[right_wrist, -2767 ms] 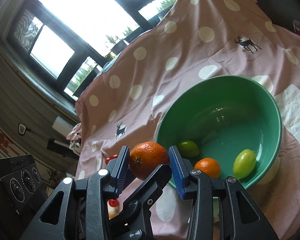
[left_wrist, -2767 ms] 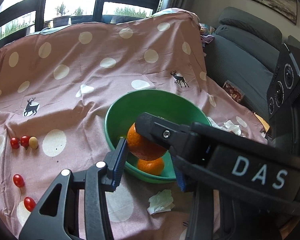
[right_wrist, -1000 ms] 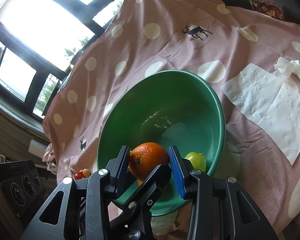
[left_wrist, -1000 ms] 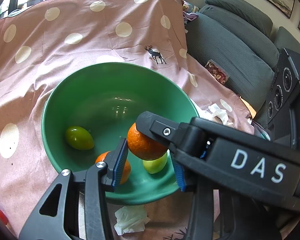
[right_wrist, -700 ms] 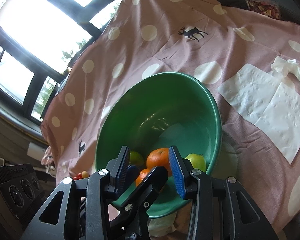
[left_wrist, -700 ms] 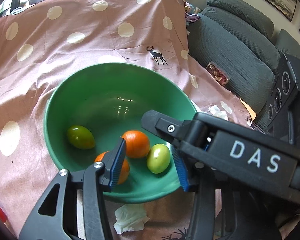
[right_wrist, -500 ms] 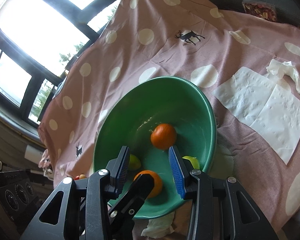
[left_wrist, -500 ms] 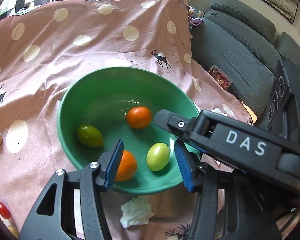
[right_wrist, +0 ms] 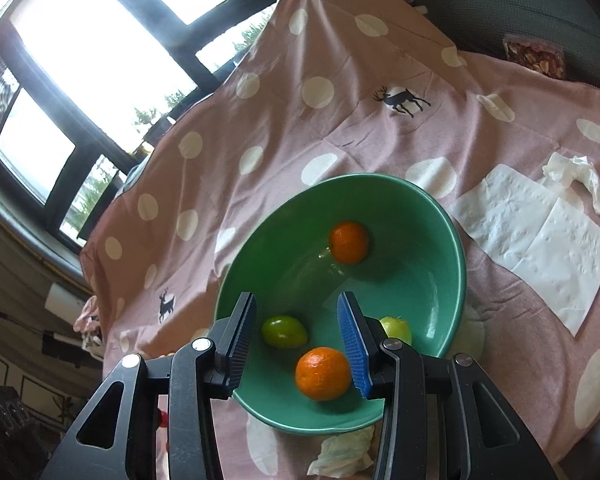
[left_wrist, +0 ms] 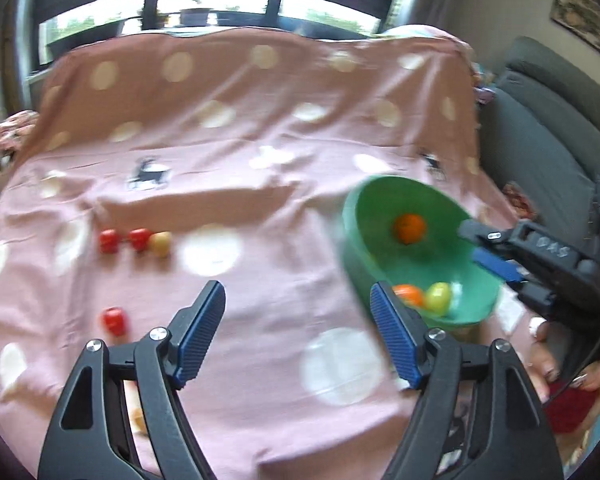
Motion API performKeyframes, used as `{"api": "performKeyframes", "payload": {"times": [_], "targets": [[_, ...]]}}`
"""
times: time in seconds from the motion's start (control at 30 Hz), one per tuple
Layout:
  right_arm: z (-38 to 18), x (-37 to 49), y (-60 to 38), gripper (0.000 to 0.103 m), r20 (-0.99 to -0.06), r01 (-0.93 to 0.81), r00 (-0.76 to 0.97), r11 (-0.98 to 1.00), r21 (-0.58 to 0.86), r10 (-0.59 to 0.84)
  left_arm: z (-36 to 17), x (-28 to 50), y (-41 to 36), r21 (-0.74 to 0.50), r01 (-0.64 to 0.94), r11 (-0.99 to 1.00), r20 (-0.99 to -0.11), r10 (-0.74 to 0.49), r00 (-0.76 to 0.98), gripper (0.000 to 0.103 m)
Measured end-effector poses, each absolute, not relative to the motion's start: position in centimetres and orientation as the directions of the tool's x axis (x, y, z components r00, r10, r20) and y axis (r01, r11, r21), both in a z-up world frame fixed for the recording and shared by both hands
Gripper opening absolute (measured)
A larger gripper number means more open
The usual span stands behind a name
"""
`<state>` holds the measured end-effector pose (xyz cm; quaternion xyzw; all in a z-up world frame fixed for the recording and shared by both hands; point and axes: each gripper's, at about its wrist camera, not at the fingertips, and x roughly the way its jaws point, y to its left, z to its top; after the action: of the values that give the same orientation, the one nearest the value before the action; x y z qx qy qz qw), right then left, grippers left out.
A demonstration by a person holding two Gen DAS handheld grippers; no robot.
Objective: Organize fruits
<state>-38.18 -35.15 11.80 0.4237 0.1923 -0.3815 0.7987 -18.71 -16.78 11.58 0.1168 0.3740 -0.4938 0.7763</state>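
Open pink cloth [left_wrist: 260, 320] ahead of the left gripper [left_wrist: 296, 332], jaws opening on nothing; small red fruits [left_wrist: 124, 240] scattered left, green bowl [left_wrist: 364, 248] and right gripper [left_wrist: 496, 256] blocking the right side

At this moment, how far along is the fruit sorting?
Done: two oranges and two green fruits lie in the green bowl. In hand: nothing; the left gripper is opening over bare cloth, and the right gripper hovers empty over the bowl. Left: three red tomatoes and a yellow one on the cloth.
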Motion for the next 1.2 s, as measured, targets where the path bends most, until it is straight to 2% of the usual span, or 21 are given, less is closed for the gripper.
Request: {"api": "performKeyframes", "payload": {"times": [0.13,0.37,0.47,0.57,0.73,0.8,0.9,1.07,1.2], "targets": [[11.9,-37.1,-34.7,0.051,-0.631,0.765,0.644,0.377,0.523,-0.432,10.4,-15.3,-13.0,-0.174,0.775,0.607,-0.729,-0.608,0.313,0.076],[11.9,-34.5,-33.5,0.053,-0.655,0.761,0.641,0.443,0.474,-0.401,8.0,-10.0,-8.4,-0.224,0.633,0.741,-0.782,-0.524,0.337,0.074],[11.7,-33.2,-32.8,0.054,-0.669,0.757,0.638,0.469,0.455,-0.381,7.1,-8.9,-7.9,-0.273,0.599,0.753,-0.794,-0.528,0.301,0.072],[11.4,-31.7,-32.1,0.054,-0.69,0.751,0.63,0.505,0.425,-0.356,6.2,-9.3,-8.7,-0.296,0.621,0.726,-0.807,-0.538,0.244,0.068],[11.0,-29.7,-30.8,0.054,-0.714,0.729,0.627,0.559,0.395,-0.312,4.3,-10.1,-9.9,-0.264,0.639,0.722,-0.852,-0.486,0.197,0.056],[10.8,-29.1,-30.5,0.054,-0.721,0.721,0.627,0.57,0.394,-0.294,3.8,-10.3,-10.3,-0.246,0.645,0.724,-0.865,-0.464,0.19,0.054],[10.6,-28.6,-30.0,0.054,-0.735,0.74,0.597,0.573,0.352,-0.32,3.4,-10.2,-10.3,-0.238,0.643,0.728,-0.873,-0.451,0.187,0.05],[11.1,-28.6,-29.7,0.054,-0.721,0.735,0.607,0.582,0.349,-0.334,2.6,-10.1,-10.5,-0.24,0.638,0.731,-0.884,-0.437,0.168,0.041],[11.6,-28.2,-29.0,0.054,-0.704,0.715,0.624,0.61,0.341,-0.339,2.5,-10.1,-10.8,-0.242,0.638,0.731,-0.879,-0.443,0.175,0.03]]}}
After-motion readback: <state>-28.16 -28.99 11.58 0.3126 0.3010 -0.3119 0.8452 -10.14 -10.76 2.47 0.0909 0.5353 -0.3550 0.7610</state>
